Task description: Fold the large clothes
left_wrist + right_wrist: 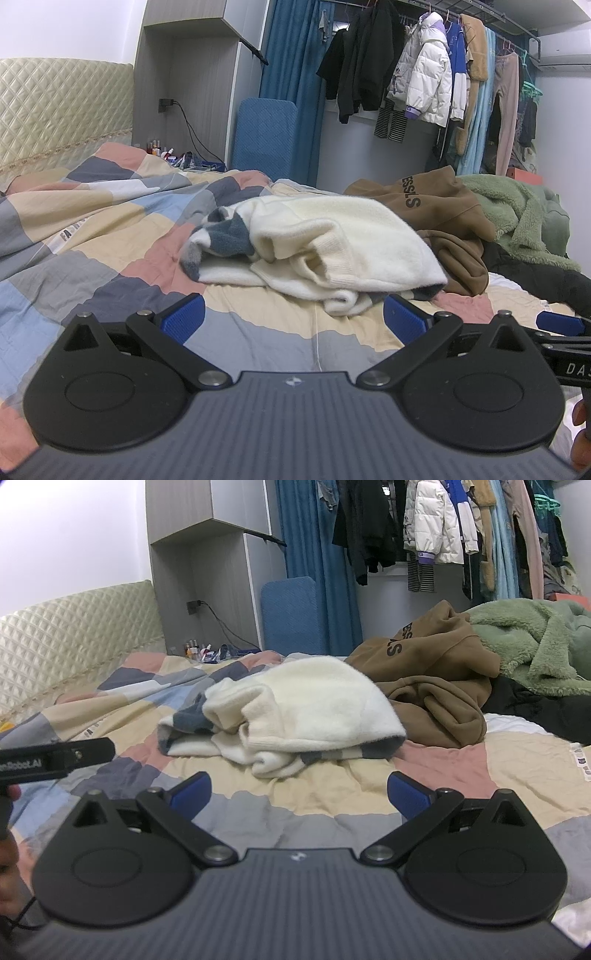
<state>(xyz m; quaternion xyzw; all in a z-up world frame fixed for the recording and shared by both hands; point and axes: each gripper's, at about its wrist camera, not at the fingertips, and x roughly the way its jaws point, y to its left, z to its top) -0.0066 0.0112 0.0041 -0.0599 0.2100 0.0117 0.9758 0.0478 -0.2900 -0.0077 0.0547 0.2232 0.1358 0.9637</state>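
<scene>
A cream sweater (325, 243) with grey-blue stripes lies crumpled in a heap on the checked quilt (110, 236); it also shows in the right wrist view as the same cream sweater (306, 709) on the quilt (332, 797). My left gripper (293, 319) hovers just in front of it, open, with nothing between its blue pads. My right gripper (299, 792) is also open and empty, a short way before the sweater's near edge. The right gripper's blue tip (557, 323) shows at the right edge of the left wrist view, and the left gripper's black body (55, 758) at the left of the right wrist view.
A brown hoodie (436, 672), a green fleece (532, 646) and a dark garment (546, 709) are piled right of the sweater. A padded headboard (62, 107) stands at left, a bedside shelf with bottles (162, 147), a blue board (264, 136), and hanging clothes (424, 74) behind.
</scene>
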